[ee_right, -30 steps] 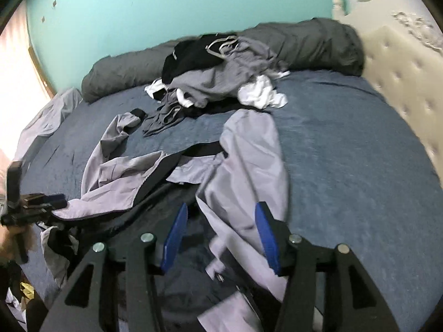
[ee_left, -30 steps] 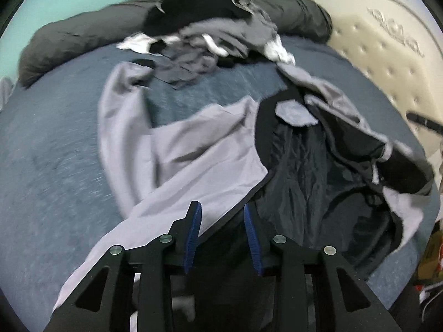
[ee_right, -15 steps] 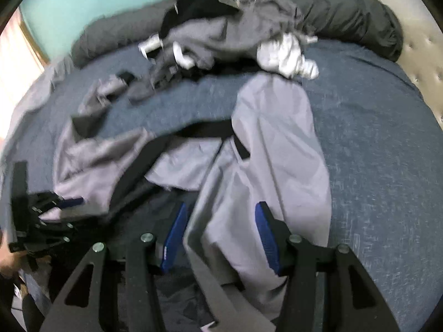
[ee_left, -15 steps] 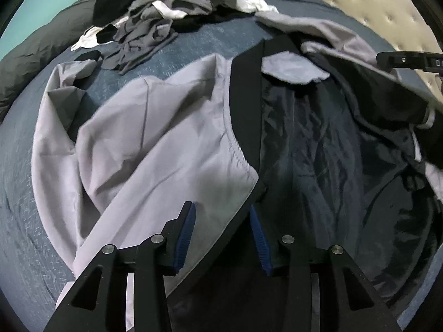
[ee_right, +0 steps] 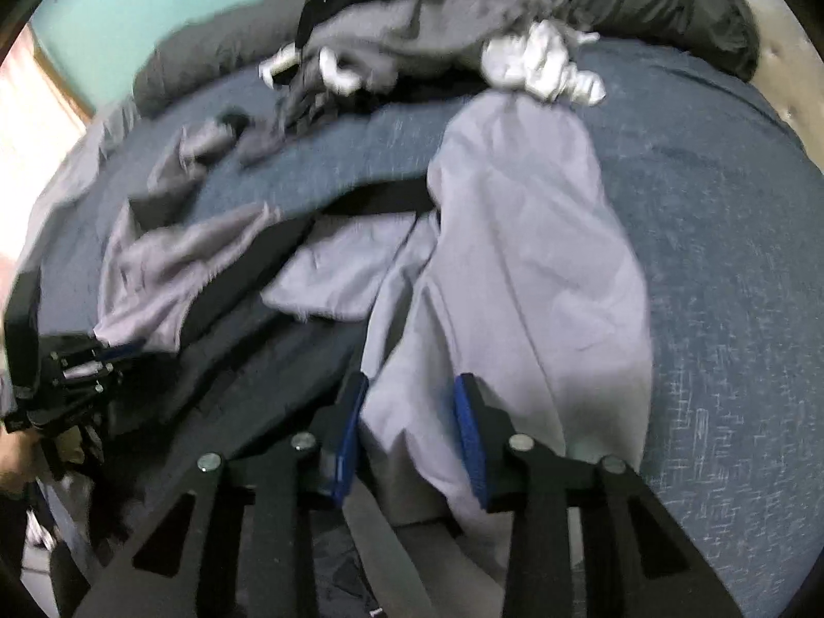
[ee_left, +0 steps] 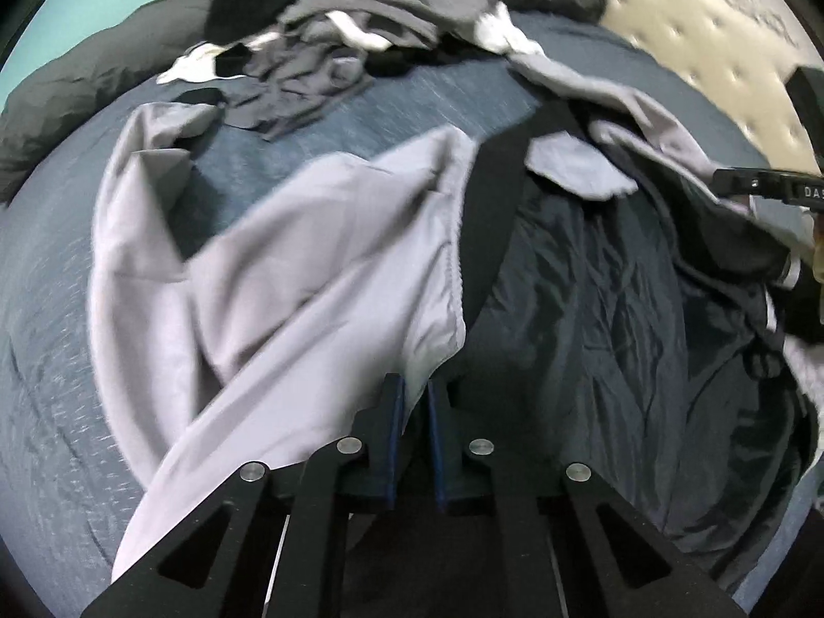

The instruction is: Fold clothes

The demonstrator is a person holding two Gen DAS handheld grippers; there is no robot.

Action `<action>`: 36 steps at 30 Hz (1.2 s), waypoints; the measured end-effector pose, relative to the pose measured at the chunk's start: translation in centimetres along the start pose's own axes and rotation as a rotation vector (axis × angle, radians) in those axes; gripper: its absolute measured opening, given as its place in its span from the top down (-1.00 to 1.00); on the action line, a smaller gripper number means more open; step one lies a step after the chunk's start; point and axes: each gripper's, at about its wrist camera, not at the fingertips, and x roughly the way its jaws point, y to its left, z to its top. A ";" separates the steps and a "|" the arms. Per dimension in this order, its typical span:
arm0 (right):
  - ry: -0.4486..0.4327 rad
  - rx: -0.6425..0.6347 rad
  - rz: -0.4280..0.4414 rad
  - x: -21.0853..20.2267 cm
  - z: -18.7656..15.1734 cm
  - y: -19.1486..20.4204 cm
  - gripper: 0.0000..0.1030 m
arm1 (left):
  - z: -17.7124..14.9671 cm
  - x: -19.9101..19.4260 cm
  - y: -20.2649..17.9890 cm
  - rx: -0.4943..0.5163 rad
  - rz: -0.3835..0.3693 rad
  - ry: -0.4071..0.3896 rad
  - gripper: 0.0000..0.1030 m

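The grey jacket (ee_left: pixel 288 278) lies spread open on the blue bed (ee_left: pixel 46 309), its dark lining (ee_left: pixel 607 319) facing up and a black band (ee_left: pixel 489 206) running along the inner front edge.

The left claw (ee_left: pixel 412 396) has just been closing and now pinches the jacket's near edge, right where the grey cloth meets the black trim; its blue pads (ee_left: pixel 394 412) stand almost together with the fabric caught between them.

The right claw (ee_right: pixel 409 401) straddles the near end of the grey sleeve panel (ee_right: pixel 525 268). Its jaws have just been closing too, with cloth lying between the blue pads (ee_right: pixel 466 427), but whether they already press on it I cannot tell.

From the left wrist view the right claw shows as a black bar (ee_left: pixel 762 186) at the jacket's far side; from the right wrist view the left claw (ee_right: pixel 77 365) sits at the opposite edge of the garment.

Beyond the jacket there is a strip of bare blue cover, then a heap of clothes (ee_right: pixel 427 36) against a dark rolled duvet (ee_right: pixel 669 0). A white garment (ee_right: pixel 541 67) touches the sleeve's far end. To the right of the sleeve the bed is open up to the cream tufted headboard (ee_left: pixel 685 41). To the left of the jacket more bare cover runs toward the bed's edge.
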 end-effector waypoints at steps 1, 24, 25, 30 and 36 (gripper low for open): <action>-0.044 0.029 0.008 -0.9 0.4 -0.4 0.33 | 0.1 -0.5 0.3 -0.006 0.004 -0.012 0.82; -0.068 0.099 -0.178 0.1 4.0 -4.8 0.97 | 1.1 -4.8 3.7 -0.071 0.025 -0.081 0.82; -0.091 0.114 -0.182 -1.1 3.9 -5.5 0.97 | 1.0 -5.1 4.1 -0.083 0.023 -0.086 0.82; -0.131 0.157 -0.239 -7.4 1.0 -10.4 0.97 | 0.2 -7.7 5.8 -0.126 0.030 -0.115 0.82; -0.061 0.210 -0.333 -11.8 -5.5 -15.0 0.97 | -0.9 -10.9 7.7 -0.160 0.056 -0.145 0.82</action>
